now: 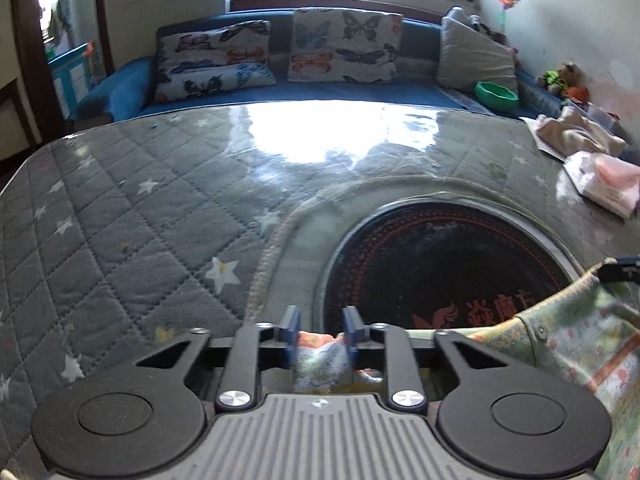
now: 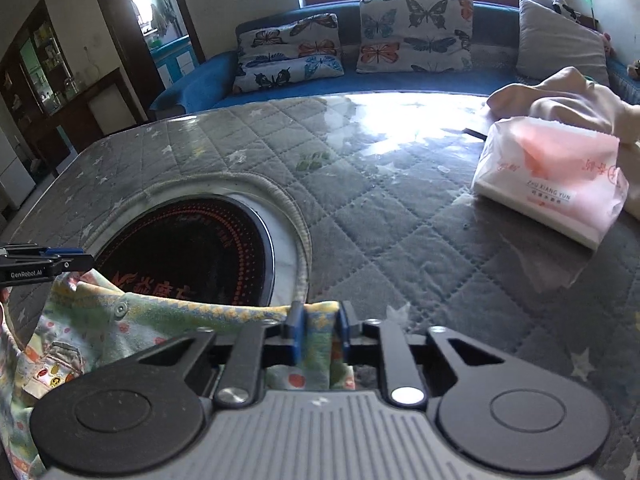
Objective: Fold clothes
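While both tools are above the grey quilted table cover with white stars (image 1: pixel 132 216), each one grips a part of the same small printed garment in pale green and yellow with red spots (image 2: pixel 100 332). The left gripper (image 1: pixel 322 334) has its blue fingers (image 1: pixel 290 330) nearly together, and a bunch of the cloth is pinched between them. The right gripper (image 2: pixel 319 330) is also almost closed, and the yellow edge of the garment sits between its blue fingers (image 2: pixel 297 330). The cloth stretches between the two tools, over the near side of the round black heater plate with red dots (image 2: pixel 188 248) that is set into the table. A white and pink plastic pack of tissues (image 2: pixel 552 184) lies to the right on the cover, and a pale pink folded cloth (image 2: pixel 568 96) is touching it from behind. Behind the table stands a blue sofa (image 1: pixel 132 80) with butterfly cushions (image 1: pixel 344 46).
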A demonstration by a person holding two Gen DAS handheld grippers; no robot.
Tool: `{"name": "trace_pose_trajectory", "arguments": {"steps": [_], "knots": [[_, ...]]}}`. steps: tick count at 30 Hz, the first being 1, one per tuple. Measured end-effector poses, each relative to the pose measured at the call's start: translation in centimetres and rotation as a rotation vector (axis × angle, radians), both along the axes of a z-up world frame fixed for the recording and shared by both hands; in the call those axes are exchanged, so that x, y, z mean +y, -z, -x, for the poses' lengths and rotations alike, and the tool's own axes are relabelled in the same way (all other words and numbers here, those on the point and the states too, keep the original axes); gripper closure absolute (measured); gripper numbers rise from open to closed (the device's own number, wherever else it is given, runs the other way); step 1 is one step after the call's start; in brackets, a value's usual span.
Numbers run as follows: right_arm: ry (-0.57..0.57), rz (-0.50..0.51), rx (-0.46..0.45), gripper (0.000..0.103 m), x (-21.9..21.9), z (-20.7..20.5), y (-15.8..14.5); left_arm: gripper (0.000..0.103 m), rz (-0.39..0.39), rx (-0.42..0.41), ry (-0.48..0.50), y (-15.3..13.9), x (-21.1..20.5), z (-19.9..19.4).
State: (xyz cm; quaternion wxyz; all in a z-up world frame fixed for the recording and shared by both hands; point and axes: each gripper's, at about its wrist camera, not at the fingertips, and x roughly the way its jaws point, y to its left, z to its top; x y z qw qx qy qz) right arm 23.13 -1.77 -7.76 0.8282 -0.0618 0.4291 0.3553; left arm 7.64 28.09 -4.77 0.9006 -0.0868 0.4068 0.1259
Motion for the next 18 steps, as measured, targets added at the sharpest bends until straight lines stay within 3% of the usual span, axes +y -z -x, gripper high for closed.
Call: {"name": "trace_pose_trajectory", "arguments": {"steps": [3, 7, 11, 18], "knots": [[0.002, -0.040, -0.015, 0.094, -0.5, 0.7, -0.8, 0.099, 0.022, -0.033, 0.004, -0.5, 0.1, 0.4], [-0.041, -0.115, -0.058, 0.095, -2.2, 2.6, -3.2, 0.101, 0.105, -0.132, 0.036, -2.6, 0.5, 2.9], [-0.125, -0.138, -0.109, 0.095, -3.9, 5.8, -5.2, 0.101, 0.141, -0.198, 0.116, -4.5, -0.2, 6.0], [-0.335, -0.046, -0.148, 0.097, -4.4, 13.3, -5.5, 0.099, 0.052, -0.183, 0.163, -5.1, -1.6, 7.0]]}}
